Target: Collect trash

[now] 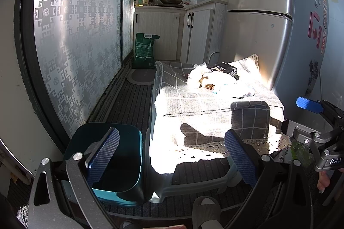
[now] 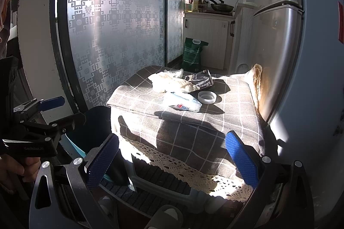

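Both tongs are hanging spread wide with nothing between their blue pads. The left tongs [image 1: 172,155] are hovering low in front of the cloth-draped counter [image 1: 215,104], and the teal trash bin [image 1: 120,164] is sitting on the floor directly beneath their left finger, just beside the counter's left edge. The right tongs [image 2: 172,160] are facing the same counter [image 2: 182,134] from nearer the silver fridge [image 2: 279,61], which is standing just right of them.

The trash is lying on the counter top, ahead of and above both tongs. A crumpled pale wrapper [image 2: 172,81] is resting farthest back on the left, touching a black carton [image 2: 203,80] beside it. Closer to the right tongs, a clear plastic packet [image 2: 182,103] with red and blue print is lying flat, with a white ring-shaped lid [image 2: 207,97] just to its right. From the left wrist view the same heap [image 1: 215,78] is sitting in strong sunlight, well ahead of the left tongs.
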Demonstrator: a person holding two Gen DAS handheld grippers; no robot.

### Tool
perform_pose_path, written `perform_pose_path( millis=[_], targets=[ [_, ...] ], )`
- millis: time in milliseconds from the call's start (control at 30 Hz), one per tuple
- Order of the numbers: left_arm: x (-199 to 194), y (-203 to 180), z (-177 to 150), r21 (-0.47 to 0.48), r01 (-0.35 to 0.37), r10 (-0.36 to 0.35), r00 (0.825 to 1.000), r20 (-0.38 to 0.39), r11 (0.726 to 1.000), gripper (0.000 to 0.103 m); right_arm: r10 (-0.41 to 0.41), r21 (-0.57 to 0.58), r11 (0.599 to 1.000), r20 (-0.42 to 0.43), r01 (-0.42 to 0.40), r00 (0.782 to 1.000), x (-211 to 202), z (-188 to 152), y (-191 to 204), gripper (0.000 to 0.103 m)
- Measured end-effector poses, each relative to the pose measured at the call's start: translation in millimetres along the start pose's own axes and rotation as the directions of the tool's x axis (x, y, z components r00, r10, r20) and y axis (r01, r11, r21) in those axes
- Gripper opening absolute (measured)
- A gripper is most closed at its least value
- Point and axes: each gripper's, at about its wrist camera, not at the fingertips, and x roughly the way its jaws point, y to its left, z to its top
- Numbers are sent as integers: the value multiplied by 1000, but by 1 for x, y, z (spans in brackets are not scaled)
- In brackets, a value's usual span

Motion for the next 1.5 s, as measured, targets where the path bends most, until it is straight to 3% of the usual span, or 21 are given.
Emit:
perform_pose_path(
  millis=[700,1100,1500],
  targets=[
    [0,2,-1,-4,-3,3,1000,-2,1000,100,2,0,1000,1,-2,1000,-1,1,0,100],
    [-7,19,21,-35,17,-17,1000,2,999,100,74,33,997,-28,-73,997,-12,29,-10,100],
    [7,15,60,29,41,-40,998,-38,999,86,117,40,993,-87,-114,989,1,52,-26,100]
  ],
)
